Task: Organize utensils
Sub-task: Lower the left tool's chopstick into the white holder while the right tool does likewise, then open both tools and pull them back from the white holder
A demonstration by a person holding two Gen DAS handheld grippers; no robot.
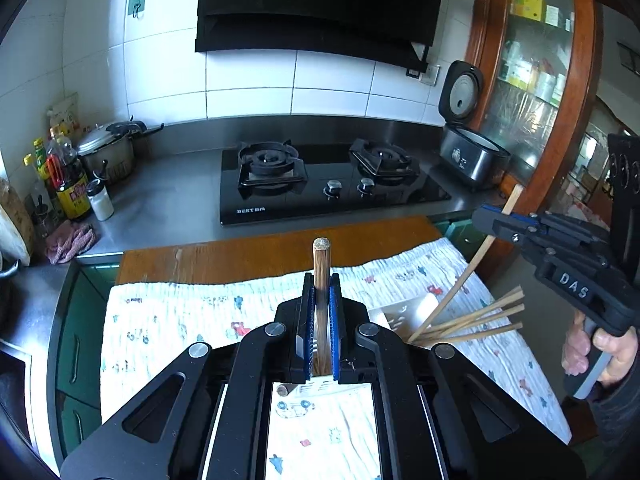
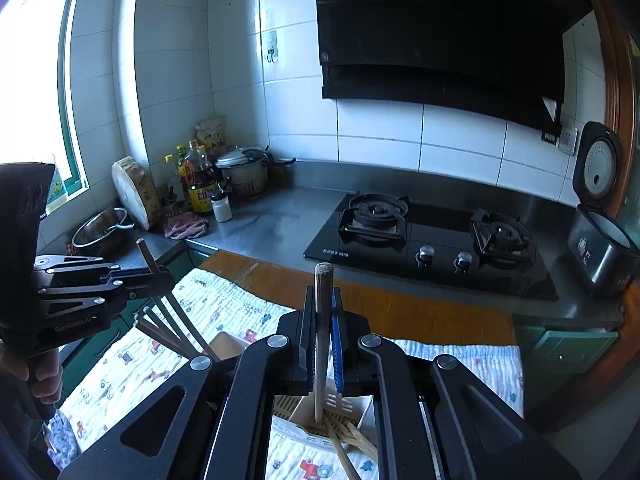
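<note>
Left gripper [image 1: 321,280]: jaws closed on dark chopstick [image 1: 321,264], upright over the cloth-covered tabletop [image 1: 168,320]. Right gripper [image 2: 322,300]: jaws closed on pale chopstick [image 2: 321,340], tip in white holder [image 2: 360,408] near the right edge, among other chopsticks [image 1: 480,320].

White cloth [image 1: 168,312] printed with small red and blue cars; orange-brown board [image 1: 240,258]; black hob [image 1: 328,184]; pink rag [image 1: 70,242], lower left.
</note>
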